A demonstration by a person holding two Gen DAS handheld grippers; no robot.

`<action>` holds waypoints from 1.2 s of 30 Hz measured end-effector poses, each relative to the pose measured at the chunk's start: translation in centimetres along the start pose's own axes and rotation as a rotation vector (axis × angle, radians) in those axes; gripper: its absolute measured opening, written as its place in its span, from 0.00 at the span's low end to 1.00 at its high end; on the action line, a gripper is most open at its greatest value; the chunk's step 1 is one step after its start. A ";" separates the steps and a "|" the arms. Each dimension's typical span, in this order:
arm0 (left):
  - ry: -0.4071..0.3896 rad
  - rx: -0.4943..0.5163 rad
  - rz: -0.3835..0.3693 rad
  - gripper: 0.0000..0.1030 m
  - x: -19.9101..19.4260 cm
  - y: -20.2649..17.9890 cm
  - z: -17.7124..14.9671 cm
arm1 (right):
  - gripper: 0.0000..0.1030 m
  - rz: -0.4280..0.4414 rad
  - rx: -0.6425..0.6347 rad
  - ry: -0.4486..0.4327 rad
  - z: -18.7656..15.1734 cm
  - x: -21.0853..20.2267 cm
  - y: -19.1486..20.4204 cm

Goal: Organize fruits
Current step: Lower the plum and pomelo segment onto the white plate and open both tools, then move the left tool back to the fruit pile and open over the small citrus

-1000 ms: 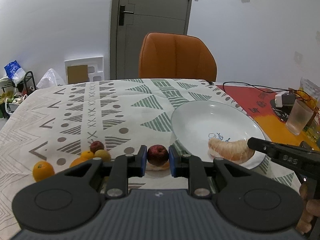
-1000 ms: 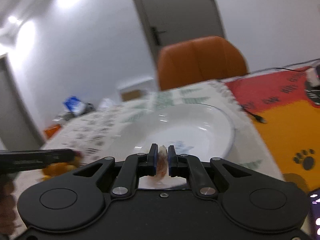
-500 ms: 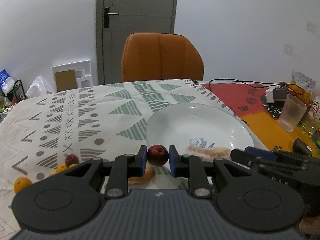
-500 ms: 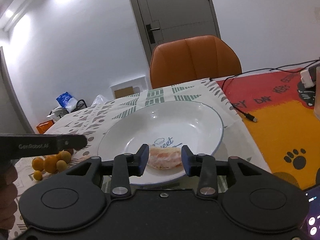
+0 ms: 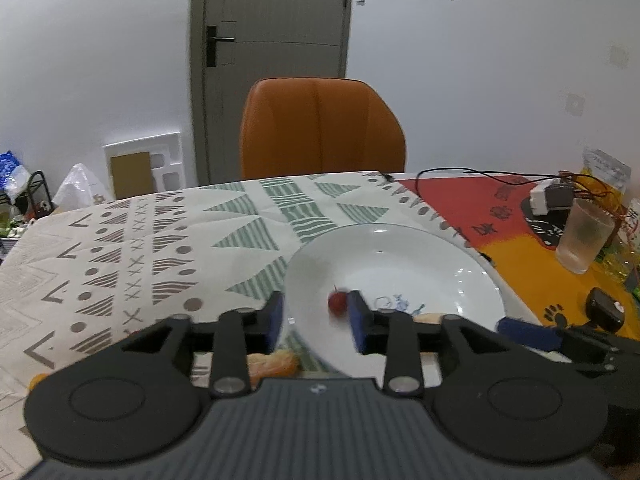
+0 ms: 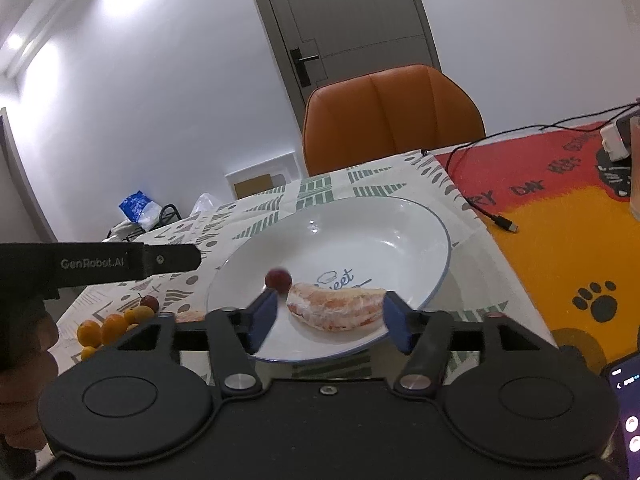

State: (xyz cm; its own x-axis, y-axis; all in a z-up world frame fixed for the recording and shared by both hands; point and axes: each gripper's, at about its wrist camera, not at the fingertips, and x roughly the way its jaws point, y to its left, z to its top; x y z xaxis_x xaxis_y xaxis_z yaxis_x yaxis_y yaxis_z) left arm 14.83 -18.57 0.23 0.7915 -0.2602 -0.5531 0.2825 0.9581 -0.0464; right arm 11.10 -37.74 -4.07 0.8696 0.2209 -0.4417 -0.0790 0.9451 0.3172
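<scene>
Writing on left gripper body: "GenRobot.AI" in pale letters on the black side of the left gripper [image 6: 100,264], seen from the right wrist view.
Writing on plate: blue script reading "weet" under a small blue drawing, printed in the well of the round white plate with a thin blue rim [image 6: 436,236]; the first letter is partly hidden by fruit.
Writing on mat: dark block letters run along the red band of the red and orange mat with black paw prints [image 6: 560,248]; too distorted to read with certainty.
Phone: a dark phone with a lit screen [image 6: 624,400] at the right edge; its text is too small to read.
Small dark red round fruit [image 5: 338,301]: lies inside the plate, near the left side of the well, slightly blurred, just beside the right blue fingertip of the left gripper but not pinched.
Peeled pink-orange citrus segment [image 6: 336,307]: a crescent with white pith, resting in the plate near its front rim, close to the red fruit.
Loose fruit: several small orange and yellow round fruits [image 6: 108,326] and one more red one clustered on the white patterned tablecloth with green triangles [image 5: 160,248], left of the plate.
Left gripper [image 5: 316,316]: jaws spread, holding nothing.
Right gripper [image 6: 328,320]: jaws spread wide on either side of the citrus segment, not touching it.
</scene>
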 end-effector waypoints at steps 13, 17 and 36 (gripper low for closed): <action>-0.024 -0.087 0.087 0.82 -2.2 4.7 -0.5 | 1.00 -0.029 -0.028 -0.038 0.7 0.1 2.4; -0.028 -0.097 0.124 0.84 -3.0 6.2 -1.0 | 1.00 -0.024 -0.041 -0.033 0.5 0.5 3.4; -0.026 -0.173 0.202 0.84 -5.8 11.7 -3.5 | 1.00 0.064 -0.129 0.004 -0.6 1.8 8.4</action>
State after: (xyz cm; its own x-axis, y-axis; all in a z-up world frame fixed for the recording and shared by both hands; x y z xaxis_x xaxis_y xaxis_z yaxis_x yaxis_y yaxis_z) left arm 11.62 -5.45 0.03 0.8368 -0.0626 -0.5439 0.0226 0.9965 -0.0800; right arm 11.67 -29.29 -2.72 0.8588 0.2823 -0.4274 -0.1961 0.9521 0.2347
